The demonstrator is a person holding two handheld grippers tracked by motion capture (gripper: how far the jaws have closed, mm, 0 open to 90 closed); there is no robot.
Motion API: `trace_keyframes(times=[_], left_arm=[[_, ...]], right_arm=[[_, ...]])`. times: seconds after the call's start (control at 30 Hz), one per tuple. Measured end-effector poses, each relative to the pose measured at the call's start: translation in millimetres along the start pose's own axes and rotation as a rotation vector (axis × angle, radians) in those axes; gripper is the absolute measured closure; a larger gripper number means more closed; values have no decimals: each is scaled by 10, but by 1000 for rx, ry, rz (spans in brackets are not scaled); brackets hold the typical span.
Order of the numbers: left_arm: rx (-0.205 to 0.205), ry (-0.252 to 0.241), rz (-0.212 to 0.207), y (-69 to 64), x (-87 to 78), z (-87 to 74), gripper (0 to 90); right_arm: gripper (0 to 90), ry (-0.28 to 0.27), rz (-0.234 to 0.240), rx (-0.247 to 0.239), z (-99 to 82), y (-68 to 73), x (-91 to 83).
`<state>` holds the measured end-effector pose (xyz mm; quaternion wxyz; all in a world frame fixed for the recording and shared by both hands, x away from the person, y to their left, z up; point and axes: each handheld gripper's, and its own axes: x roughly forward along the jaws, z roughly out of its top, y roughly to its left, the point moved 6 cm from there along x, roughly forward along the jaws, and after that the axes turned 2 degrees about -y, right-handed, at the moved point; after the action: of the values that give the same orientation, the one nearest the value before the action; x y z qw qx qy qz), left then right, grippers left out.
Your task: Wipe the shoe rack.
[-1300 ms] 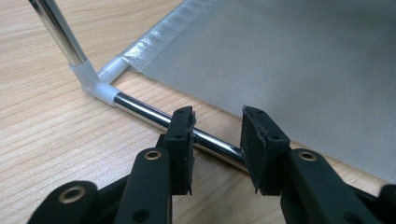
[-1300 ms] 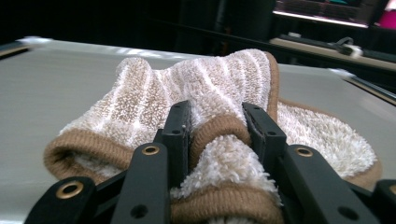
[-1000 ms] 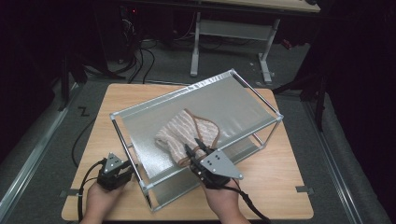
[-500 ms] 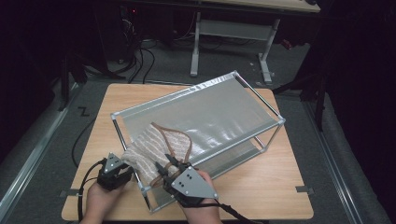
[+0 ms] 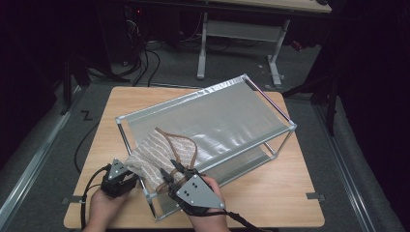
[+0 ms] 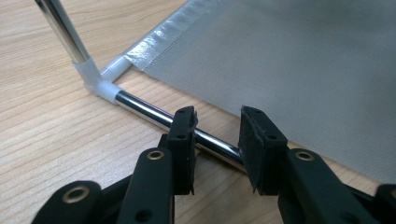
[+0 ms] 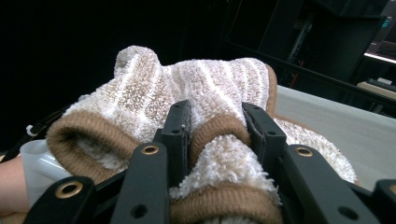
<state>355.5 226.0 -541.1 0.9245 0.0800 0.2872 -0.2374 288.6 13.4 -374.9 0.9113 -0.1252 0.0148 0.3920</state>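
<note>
Since earlier, the towel (image 5: 159, 159) has been dragged to the rack (image 5: 270, 104) corner by the right hand-held gripper (image 5: 175, 173), pinching its hem; snagging could tip the rack, though its bottom rail is clamped by the left hand-held gripper (image 6: 217, 135).

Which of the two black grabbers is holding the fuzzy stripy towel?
The right gripper holds the striped towel, its jaws pinched on a brown-edged fold. The left gripper instead straddles a shiny metal bar of the rack, low by the wooden table.
</note>
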Motion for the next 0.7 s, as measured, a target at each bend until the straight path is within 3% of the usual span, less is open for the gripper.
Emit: trace_keyframes(times=[0.3, 0.7], left_arm=[[6, -2, -10, -10, 0, 2, 664], [5, -3, -11, -10, 2, 4, 664]], right_arm=[[651, -4, -52, 7, -57, -187, -37], [639, -11, -176, 44, -195, -636, -129]])
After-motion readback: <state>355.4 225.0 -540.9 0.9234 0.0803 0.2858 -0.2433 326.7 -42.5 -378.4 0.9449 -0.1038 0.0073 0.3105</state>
